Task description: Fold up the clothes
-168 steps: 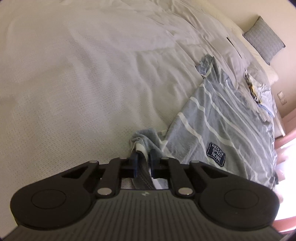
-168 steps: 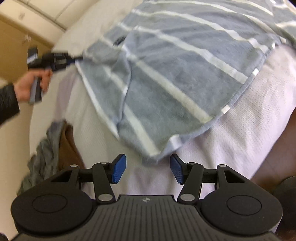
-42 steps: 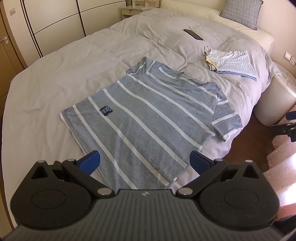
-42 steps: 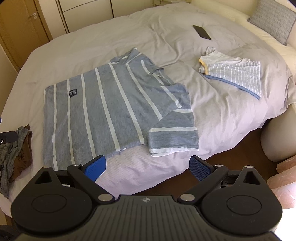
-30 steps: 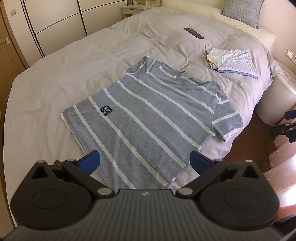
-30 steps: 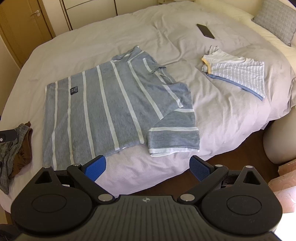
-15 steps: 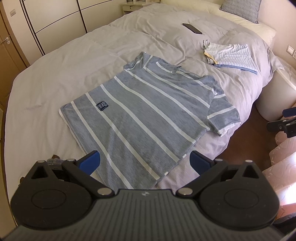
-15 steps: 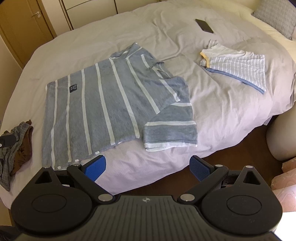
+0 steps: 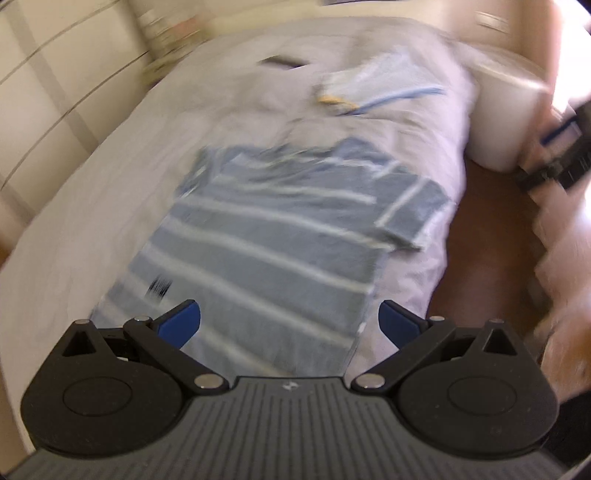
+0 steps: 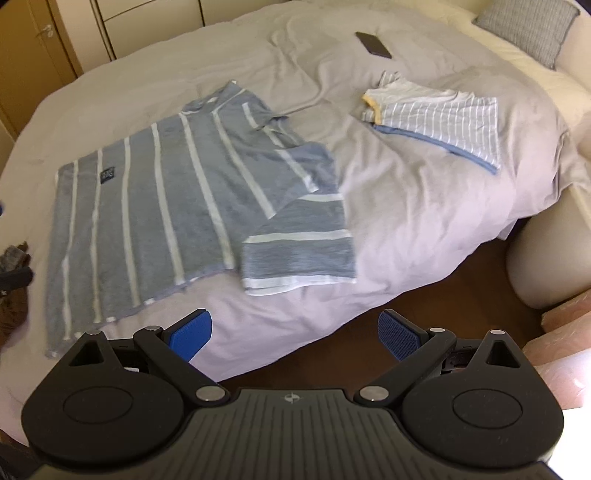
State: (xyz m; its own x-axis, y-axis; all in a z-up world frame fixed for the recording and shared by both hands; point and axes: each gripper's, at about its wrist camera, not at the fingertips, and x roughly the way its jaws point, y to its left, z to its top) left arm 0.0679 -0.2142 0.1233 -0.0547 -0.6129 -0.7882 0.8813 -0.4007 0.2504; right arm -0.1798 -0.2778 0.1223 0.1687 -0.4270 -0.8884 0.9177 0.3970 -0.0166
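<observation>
Left wrist view is motion-blurred; right wrist view is sharp.

Left gripper [image 9: 289, 320]: jaws spread wide, nothing between the blue pads [image 9: 180, 324]. It hangs above the near edge of the shirt [image 9: 280, 243], not touching it.

Right gripper [image 10: 294, 334]: jaws likewise spread wide and empty, with the bed's near edge and dark floor [image 10: 417, 295] showing between the pads [image 10: 399, 335].

The shirt [image 10: 155, 199], grey-blue with white stripes, lies spread flat on the bed [image 10: 424, 206], left of centre in the right wrist view. Its small dark patch [image 10: 107, 175] sits toward the upper left of the garment. One short sleeve [image 10: 299, 254] lies at centre frame, its white-banded cuff close to the mattress edge. The collar [image 10: 221, 96] points toward the top of the frame.

A second, finely striped folded top [image 10: 439, 118] lies at upper right of the frame, well apart from the shirt. A dark phone [image 10: 373, 44] lies beyond it, near the top centre. A grey pillow [image 10: 528, 29] is at the top right corner.

At the left edge of the right wrist view, a grey and brown bundle of cloth [image 10: 13, 280] is partly cut off by the frame.
</observation>
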